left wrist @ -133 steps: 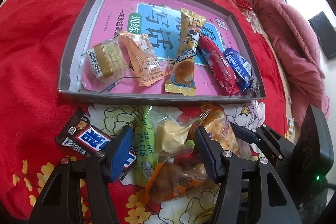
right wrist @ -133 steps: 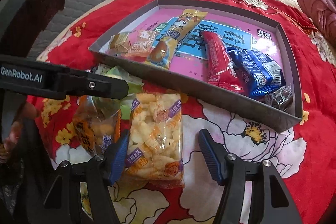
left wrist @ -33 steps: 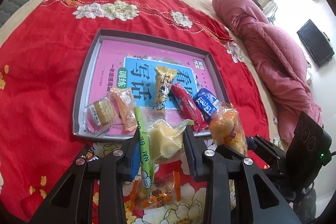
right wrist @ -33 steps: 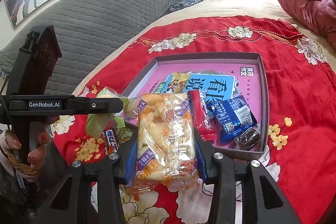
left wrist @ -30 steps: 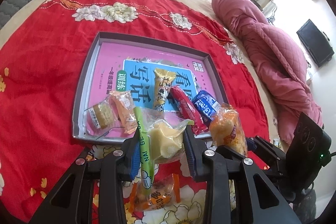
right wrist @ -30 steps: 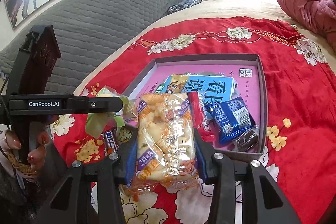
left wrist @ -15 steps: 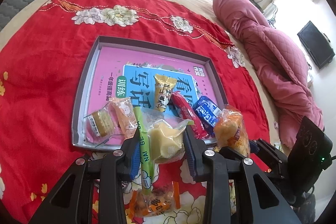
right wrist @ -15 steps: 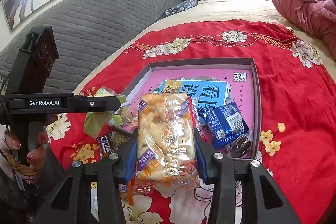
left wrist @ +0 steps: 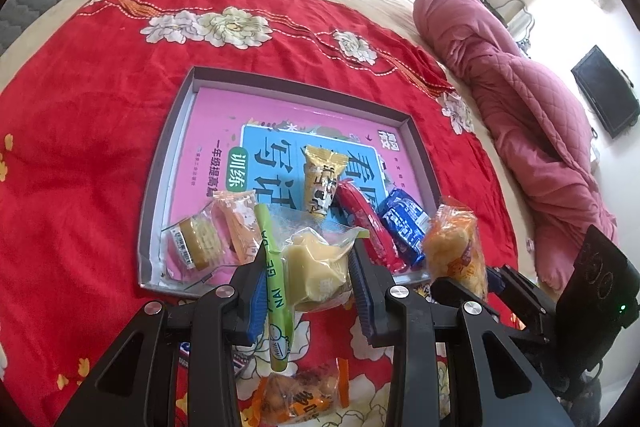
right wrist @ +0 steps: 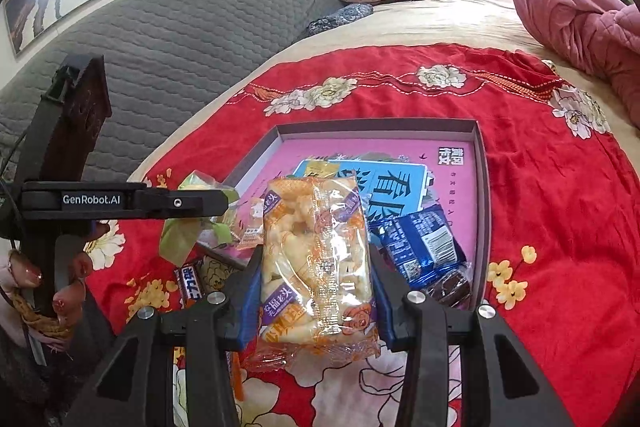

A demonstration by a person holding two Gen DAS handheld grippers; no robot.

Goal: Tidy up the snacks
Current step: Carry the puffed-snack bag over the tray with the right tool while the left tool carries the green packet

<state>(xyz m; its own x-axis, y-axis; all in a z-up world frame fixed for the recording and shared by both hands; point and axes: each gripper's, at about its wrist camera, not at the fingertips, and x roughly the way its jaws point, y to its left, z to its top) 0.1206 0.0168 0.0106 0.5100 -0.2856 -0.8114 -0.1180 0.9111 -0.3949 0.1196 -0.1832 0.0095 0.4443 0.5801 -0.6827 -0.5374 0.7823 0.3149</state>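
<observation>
We hold one snack in each claw above the red blanket (left wrist: 80,147), short of the near edge of the grey tray (left wrist: 154,187). Our left gripper (left wrist: 308,279) is clamped on the green-edged clear pack (left wrist: 308,267), with its blue pads pressed against both sides of the pale yellow cake inside. Our right gripper (right wrist: 316,291) is clamped on the puffed-snack bag (right wrist: 316,259), which stands up between the fingers with its long axis running away from us toward the tray's far edge.

The tray lies straight ahead of both claws. Along its near edge sit a small round cake pack (left wrist: 196,241), an orange wafer pack (left wrist: 240,223), a yellow packet (left wrist: 320,183), a red bar (left wrist: 364,227) and a blue pack (left wrist: 402,227); the pink far half is bare. We judge that the next move carries each pack forward over the near rim, and that the bare far half is the likelier spot.

An orange pack (left wrist: 300,399) and a dark chocolate bar (right wrist: 192,281) lie on the blanket outside the tray, not yet collected.
</observation>
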